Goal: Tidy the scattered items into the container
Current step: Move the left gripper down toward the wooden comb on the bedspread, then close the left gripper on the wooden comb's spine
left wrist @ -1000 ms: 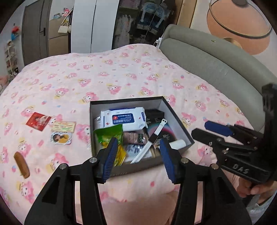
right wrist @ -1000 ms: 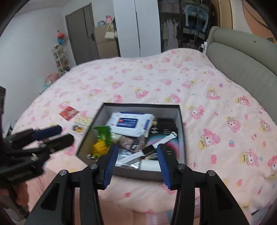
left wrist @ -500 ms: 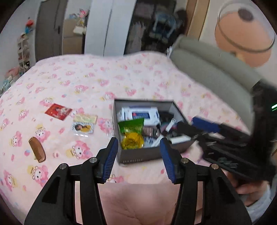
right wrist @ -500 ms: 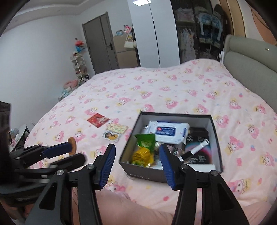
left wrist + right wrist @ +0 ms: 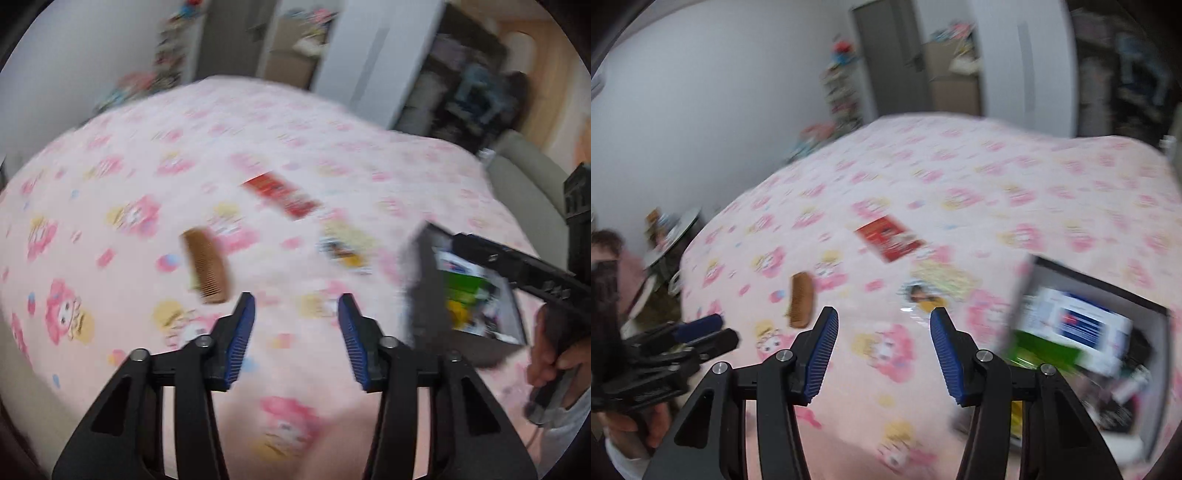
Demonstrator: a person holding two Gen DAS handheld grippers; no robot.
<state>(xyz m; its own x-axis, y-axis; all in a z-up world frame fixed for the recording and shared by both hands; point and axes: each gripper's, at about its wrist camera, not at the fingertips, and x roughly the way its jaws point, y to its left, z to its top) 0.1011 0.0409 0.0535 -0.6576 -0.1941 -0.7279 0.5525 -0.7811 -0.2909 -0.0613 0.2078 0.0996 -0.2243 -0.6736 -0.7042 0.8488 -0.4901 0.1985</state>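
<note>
A bed [image 5: 110, 177] with a pink cartoon-print cover fills most of both views, and both pictures are blurred. The dark box [image 5: 1108, 369], the container, sits near the foot edge of the bed, toward the side of the grey headboard [image 5: 528, 192]. It already holds a white wipes pack [image 5: 1078, 325], a green packet [image 5: 1045, 350] and other small things that I cannot make out.

Three loose items lie on the cover, well apart from the box on its open side. The red card [image 5: 284, 195] is the farthest from the foot edge. A yellowish card with a picture [image 5: 347, 247] lies between the red card and the box. The brown comb [image 5: 208, 266] lies nearer to the foot edge, just beyond the left gripper [image 5: 295, 325].

The left gripper has its jaws wide apart and holds nothing. The right gripper [image 5: 884, 332] is also spread wide and empty, above the cover between the comb and the box.
</note>
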